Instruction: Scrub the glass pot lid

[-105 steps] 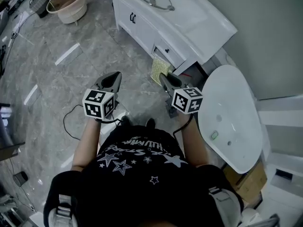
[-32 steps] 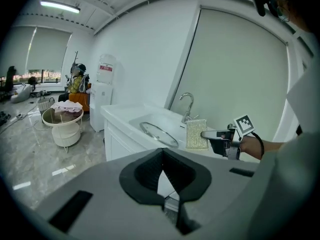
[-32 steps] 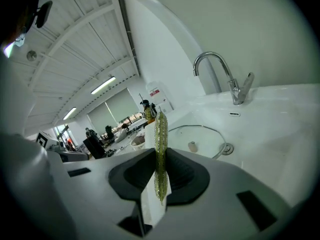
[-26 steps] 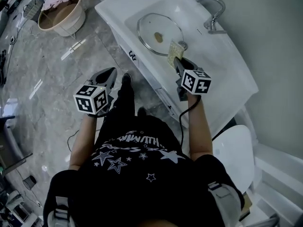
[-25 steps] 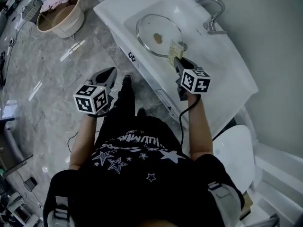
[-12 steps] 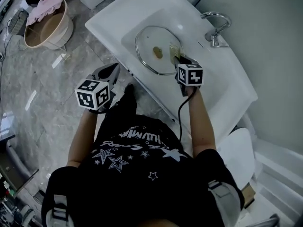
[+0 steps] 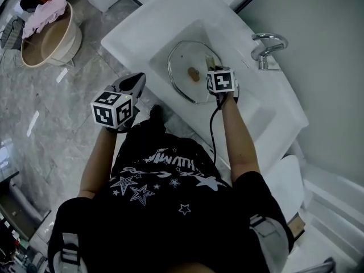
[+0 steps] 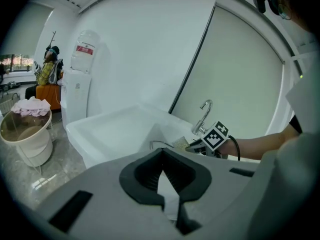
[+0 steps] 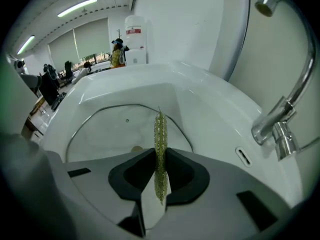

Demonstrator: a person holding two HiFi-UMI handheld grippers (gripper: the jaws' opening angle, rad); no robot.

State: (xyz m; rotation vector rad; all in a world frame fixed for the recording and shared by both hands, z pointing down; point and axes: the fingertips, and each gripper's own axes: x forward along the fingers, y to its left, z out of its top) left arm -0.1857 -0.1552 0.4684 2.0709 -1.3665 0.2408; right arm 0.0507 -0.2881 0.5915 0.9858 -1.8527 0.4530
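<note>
A white sink (image 7: pixel 132 28) fills the upper frame of the head view, set on a grey marbled floor (image 7: pixel 45 129), with a person in a black star-printed T-shirt (image 7: pixel 165 178) standing at its front edge (the shirt's white lettering cannot be read from this angle). On the floor to the left, well apart from the sink, sits a beige tub (image 7: pixel 72 38) with a pink cloth (image 7: pixel 48 10) lying in it.

The glass pot lid (image 7: pixel 182 85) lies flat in the sink's bowl, a brownish spot at its centre, with the chrome faucet (image 7: pixel 267 44) on the ledge behind it. The right gripper (image 7: pixel 211 64) reaches over the lid's right side, its jaws clamped on a thin yellow-green scouring pad (image 9: pixel 160 131) held edge-on and upright; whether the pad touches the glass cannot be told. The left gripper (image 7: pixel 138 79) hangs in front of the sink, clear of the lid, its jaws closed with nothing between them.

A white water dispenser (image 8: pixel 80 86) behind the tub carries a red label (image 8: pixel 85 49), its print too small to read.
</note>
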